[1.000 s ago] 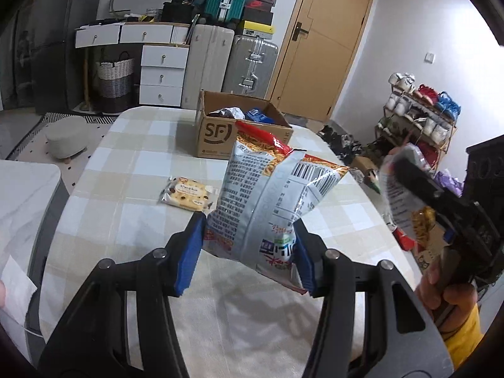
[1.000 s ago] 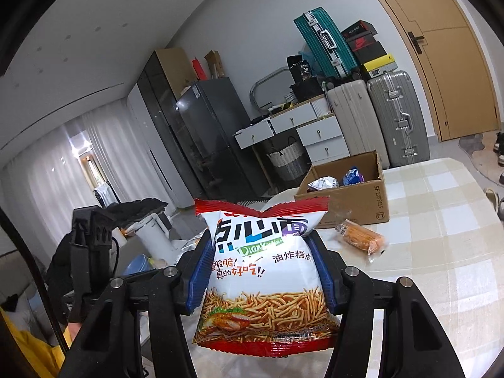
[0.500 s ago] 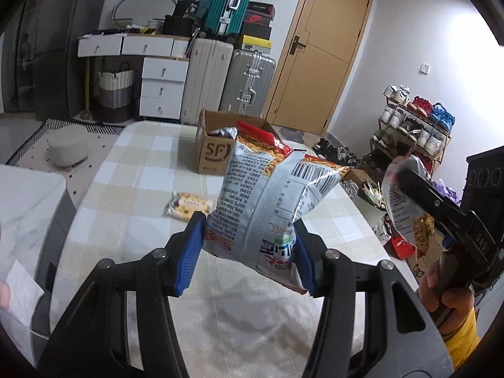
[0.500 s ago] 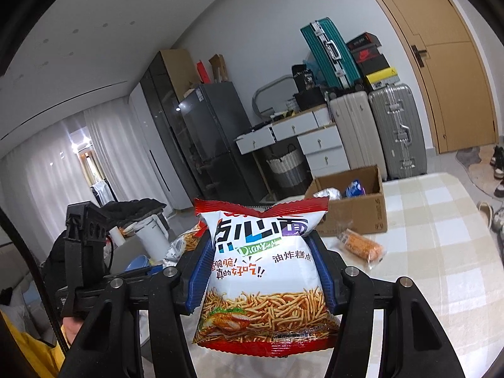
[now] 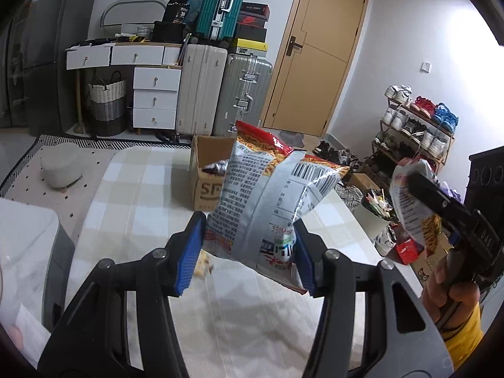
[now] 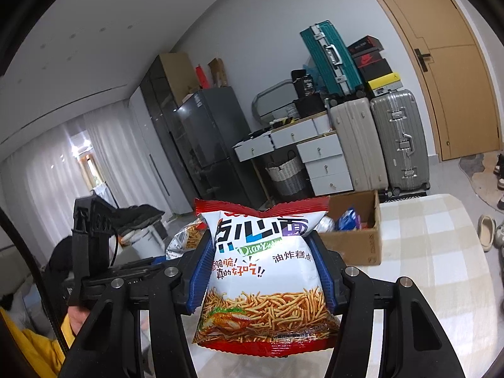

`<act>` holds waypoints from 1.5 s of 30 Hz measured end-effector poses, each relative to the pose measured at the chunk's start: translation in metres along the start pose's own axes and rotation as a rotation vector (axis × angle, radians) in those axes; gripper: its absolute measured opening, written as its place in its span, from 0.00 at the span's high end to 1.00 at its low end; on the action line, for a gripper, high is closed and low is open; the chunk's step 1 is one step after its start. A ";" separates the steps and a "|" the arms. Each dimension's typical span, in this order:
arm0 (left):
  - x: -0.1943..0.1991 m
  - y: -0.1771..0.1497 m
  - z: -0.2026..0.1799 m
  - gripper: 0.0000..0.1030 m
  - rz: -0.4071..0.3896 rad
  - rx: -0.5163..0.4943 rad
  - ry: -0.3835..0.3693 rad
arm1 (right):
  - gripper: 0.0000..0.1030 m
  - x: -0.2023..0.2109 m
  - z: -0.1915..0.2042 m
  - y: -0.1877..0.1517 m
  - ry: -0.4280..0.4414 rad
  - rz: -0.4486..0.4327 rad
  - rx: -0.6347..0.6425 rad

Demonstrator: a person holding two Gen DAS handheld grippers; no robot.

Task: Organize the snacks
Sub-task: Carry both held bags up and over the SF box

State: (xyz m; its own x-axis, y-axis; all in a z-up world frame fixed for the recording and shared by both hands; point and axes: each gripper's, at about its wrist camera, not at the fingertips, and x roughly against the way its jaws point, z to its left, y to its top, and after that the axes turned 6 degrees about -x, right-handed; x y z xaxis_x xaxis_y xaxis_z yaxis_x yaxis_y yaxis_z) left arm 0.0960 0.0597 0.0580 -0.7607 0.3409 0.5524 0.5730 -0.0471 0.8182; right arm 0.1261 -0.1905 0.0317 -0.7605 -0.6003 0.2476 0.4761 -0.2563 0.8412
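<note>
Both grippers carry a bag of fried noodle snack, and the coming move turns on where the cardboard box (image 5: 206, 186) lies from each of them. In the left wrist view the box sits straight ahead and below, on the checked tablecloth (image 5: 132, 189), its near corner half hidden behind the held bag. In the right wrist view the same box (image 6: 356, 242) lies ahead and off to the right of the jaws — a blue packet (image 6: 348, 219) and a silvery one already show inside it. Judging by how far down each view the box sits, neither hand looks clearly nearer; the left one faces it more squarely.

The left gripper (image 5: 249, 252) has its jaws part closed, blue pads pressing the lower sides of the left noodle bag (image 5: 267, 195), whose printed back faces the camera. The bag's long axis runs up and away from the jaws, leaning toward the box, its red top seam highest. The right gripper (image 6: 261, 275) grips likewise: pads squeeze the middle of the right noodle bag (image 6: 264, 280), front face to the camera, long axis upright, top seam above the jaws and bottom seam hanging below them.

Both bags are in the air above the table, well apart from the box. A small yellowish packet (image 5: 203, 264) lies on the cloth, just beyond the left pad.
</note>
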 end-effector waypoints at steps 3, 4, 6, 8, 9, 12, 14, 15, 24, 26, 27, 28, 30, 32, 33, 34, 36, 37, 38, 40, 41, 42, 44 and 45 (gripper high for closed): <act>-0.020 0.025 0.004 0.51 0.016 -0.010 0.017 | 0.44 -0.016 -0.009 0.024 -0.028 0.010 0.015; -0.028 0.034 0.007 0.51 0.022 -0.016 0.017 | 0.44 -0.021 -0.010 0.032 -0.033 0.009 0.022; -0.045 0.053 0.010 0.51 0.034 -0.023 0.018 | 0.44 -0.032 -0.014 0.050 -0.025 0.009 0.032; -0.065 0.072 0.015 0.51 0.048 -0.024 0.013 | 0.44 -0.044 -0.018 0.067 -0.026 0.008 0.040; -0.080 0.083 0.019 0.51 0.062 -0.019 0.007 | 0.44 -0.053 -0.020 0.077 -0.034 0.011 0.047; -0.121 0.107 0.029 0.51 0.110 -0.015 0.001 | 0.44 -0.082 -0.030 0.102 -0.044 0.031 0.051; -0.152 0.122 0.037 0.51 0.148 -0.004 -0.005 | 0.44 -0.103 -0.040 0.115 -0.060 0.057 0.035; -0.172 0.129 0.042 0.51 0.179 0.006 -0.019 | 0.44 -0.113 -0.045 0.121 -0.067 0.072 0.029; -0.277 0.158 0.060 0.51 0.294 0.034 -0.025 | 0.44 -0.207 -0.097 0.153 -0.153 0.185 -0.039; -0.297 0.165 0.063 0.51 0.312 0.044 -0.036 | 0.44 -0.228 -0.107 0.153 -0.161 0.222 -0.051; -0.309 0.169 0.064 0.51 0.329 0.053 -0.038 | 0.44 -0.237 -0.111 0.152 -0.161 0.237 -0.056; -0.312 0.165 0.063 0.51 0.337 0.059 -0.030 | 0.44 -0.246 -0.116 0.150 -0.162 0.257 -0.060; -0.330 0.171 0.062 0.51 0.355 0.051 -0.035 | 0.44 -0.263 -0.125 0.145 -0.182 0.293 -0.070; -0.345 0.173 0.062 0.51 0.380 0.051 -0.041 | 0.44 -0.279 -0.134 0.140 -0.186 0.324 -0.083; -0.357 0.175 0.062 0.51 0.394 0.050 -0.049 | 0.44 -0.285 -0.139 0.137 -0.193 0.335 -0.088; -0.364 0.175 0.062 0.51 0.402 0.048 -0.050 | 0.44 -0.293 -0.144 0.135 -0.204 0.349 -0.091; -0.383 0.177 0.062 0.51 0.413 0.043 -0.038 | 0.44 -0.303 -0.152 0.129 -0.212 0.370 -0.100; -0.388 0.176 0.063 0.51 0.418 0.047 -0.035 | 0.44 -0.307 -0.155 0.127 -0.219 0.377 -0.101; -0.394 0.176 0.063 0.51 0.423 0.052 -0.036 | 0.44 -0.310 -0.158 0.124 -0.226 0.384 -0.101; -0.401 0.169 0.064 0.51 0.430 0.047 -0.033 | 0.44 -0.314 -0.163 0.120 -0.234 0.391 -0.112; -0.404 0.167 0.065 0.51 0.432 0.046 -0.032 | 0.44 -0.317 -0.166 0.119 -0.237 0.394 -0.118; -0.409 0.166 0.066 0.51 0.437 0.045 -0.033 | 0.44 -0.318 -0.168 0.117 -0.237 0.395 -0.122; -0.414 0.162 0.069 0.51 0.442 0.050 -0.035 | 0.44 -0.321 -0.172 0.115 -0.240 0.399 -0.129; -0.417 0.162 0.069 0.51 0.442 0.051 -0.039 | 0.44 -0.322 -0.174 0.113 -0.241 0.403 -0.129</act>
State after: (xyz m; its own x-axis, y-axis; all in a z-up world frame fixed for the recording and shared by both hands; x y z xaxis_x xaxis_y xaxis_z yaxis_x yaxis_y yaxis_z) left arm 0.5273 -0.0253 -0.0511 -0.4274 0.3338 0.8402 0.8558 -0.1503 0.4951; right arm 0.5018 -0.1575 -0.0365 -0.5777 -0.4822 0.6586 0.7930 -0.1406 0.5927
